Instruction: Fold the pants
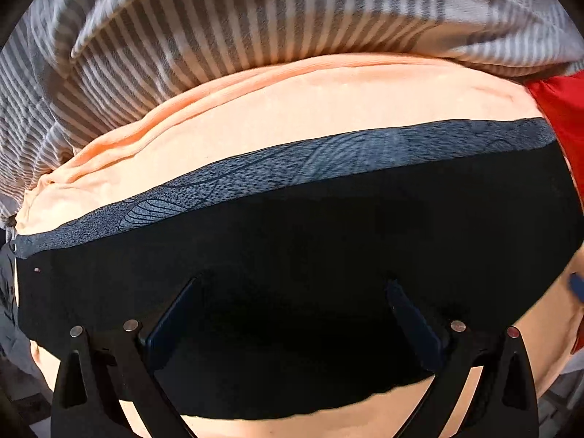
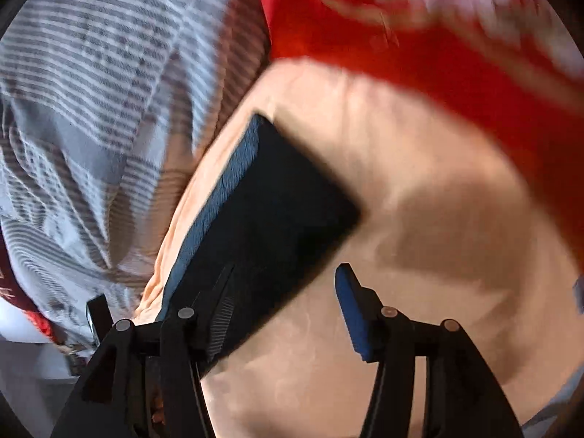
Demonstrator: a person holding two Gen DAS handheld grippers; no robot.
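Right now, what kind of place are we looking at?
Probably a bed in a bedroom: the folded black pants lie on a peach sheet, with a rumpled striped blanket and a red cloth bunched beside them.

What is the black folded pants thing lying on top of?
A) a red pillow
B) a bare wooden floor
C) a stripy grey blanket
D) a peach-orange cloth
D: the black pants lie flat on the peach-orange cloth, which shows around them in both wrist views; the striped fabric lies beyond it.
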